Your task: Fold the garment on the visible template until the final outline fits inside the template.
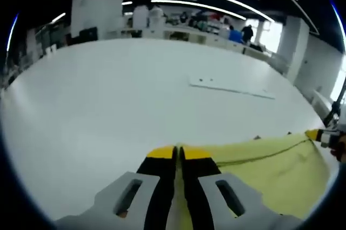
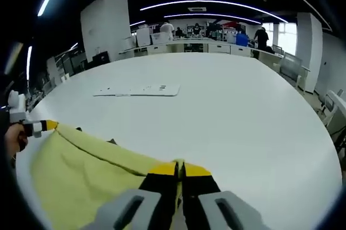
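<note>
A pale yellow garment (image 1: 270, 168) hangs stretched between my two grippers above the white table (image 1: 135, 100). My left gripper (image 1: 178, 153) is shut on one corner of its top edge. The right gripper (image 1: 319, 135) appears at the right edge of the left gripper view, holding the other corner. In the right gripper view the yellow garment (image 2: 92, 170) spreads to the left, with my right gripper (image 2: 179, 168) shut on its edge and the left gripper (image 2: 43, 126) pinching the far corner. A flat white template (image 2: 138, 90) lies on the table beyond the cloth, and the left gripper view shows this template (image 1: 232, 86) too.
The white table (image 2: 243, 111) is large and round-edged. Behind it stand desks, white pillars (image 1: 97, 3) and several people (image 2: 261, 36) at the far side of the room. A hand (image 2: 13, 135) holds the left gripper.
</note>
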### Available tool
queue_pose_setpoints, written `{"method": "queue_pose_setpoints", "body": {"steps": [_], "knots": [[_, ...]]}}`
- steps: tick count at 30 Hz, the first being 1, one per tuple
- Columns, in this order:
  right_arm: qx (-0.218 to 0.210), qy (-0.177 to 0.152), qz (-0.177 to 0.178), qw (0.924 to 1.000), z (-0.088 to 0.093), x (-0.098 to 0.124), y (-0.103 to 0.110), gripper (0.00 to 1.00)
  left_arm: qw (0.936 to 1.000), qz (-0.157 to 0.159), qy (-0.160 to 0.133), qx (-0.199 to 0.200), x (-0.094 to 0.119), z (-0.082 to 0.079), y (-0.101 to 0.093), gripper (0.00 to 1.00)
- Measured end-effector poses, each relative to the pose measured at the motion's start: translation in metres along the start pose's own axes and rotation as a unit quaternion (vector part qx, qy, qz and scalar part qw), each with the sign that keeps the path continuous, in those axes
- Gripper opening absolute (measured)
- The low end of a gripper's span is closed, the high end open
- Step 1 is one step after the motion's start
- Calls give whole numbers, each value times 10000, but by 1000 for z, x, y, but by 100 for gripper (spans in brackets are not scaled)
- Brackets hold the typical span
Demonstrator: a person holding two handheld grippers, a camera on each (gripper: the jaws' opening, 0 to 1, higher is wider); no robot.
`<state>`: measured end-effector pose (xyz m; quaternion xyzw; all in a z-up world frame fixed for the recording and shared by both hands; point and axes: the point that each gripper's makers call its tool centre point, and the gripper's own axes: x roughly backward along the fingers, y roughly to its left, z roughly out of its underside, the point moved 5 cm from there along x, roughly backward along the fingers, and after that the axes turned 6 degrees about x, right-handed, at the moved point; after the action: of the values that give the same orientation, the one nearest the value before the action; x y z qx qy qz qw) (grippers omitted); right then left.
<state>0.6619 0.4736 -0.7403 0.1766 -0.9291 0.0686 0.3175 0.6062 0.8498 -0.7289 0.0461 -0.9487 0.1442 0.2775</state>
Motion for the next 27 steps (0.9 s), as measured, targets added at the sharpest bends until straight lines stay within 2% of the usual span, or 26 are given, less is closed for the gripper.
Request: {"method": "queue_pose_setpoints", "body": {"steps": [2, 4, 5, 8, 9, 10, 12, 17, 18, 19, 21, 27], "knots": [[102, -54, 44, 9999, -2, 3, -2, 5, 9998, 98, -24, -161, 2, -3, 2, 11], [189, -130, -12, 9997, -6, 7, -2, 10, 9980, 421, -112, -464, 5, -6, -5, 20], [295, -173, -75, 9994, -9, 9, -2, 13, 9958, 592, -125, -692, 9, -7, -8, 21], [475, -232, -182, 9984, -12, 14, -2, 18, 9896, 843, -73, -1162, 13, -7, -8, 25], [531, -229, -222, 9981, -13, 15, -2, 19, 9893, 888, -60, -1156, 12, -7, -7, 27], [599, -232, -265, 9976, -13, 18, -1, 19, 9873, 1064, -35, -1177, 15, -4, -10, 29], [730, -255, -315, 9965, -12, 23, 3, 20, 9889, 1071, 64, -1031, 18, 1, -6, 32], [1029, -114, -195, 9944, -3, 23, 5, 20, 9879, 955, 175, -1206, 17, 7, 0, 36], [1067, -37, -183, 9941, 0, 18, 1, 20, 9867, 896, 220, -1340, 16, 8, 2, 36], [1100, -12, -179, 9938, 1, 17, 1, 21, 9825, 814, 263, -1655, 14, 10, 5, 37], [1141, 15, -160, 9933, 3, 18, 2, 21, 9781, 808, 280, -1899, 13, 11, 2, 36], [1119, 3, -95, 9937, 6, 10, -1, 22, 9800, 759, 231, -1827, 2, 11, 5, 36]]}}
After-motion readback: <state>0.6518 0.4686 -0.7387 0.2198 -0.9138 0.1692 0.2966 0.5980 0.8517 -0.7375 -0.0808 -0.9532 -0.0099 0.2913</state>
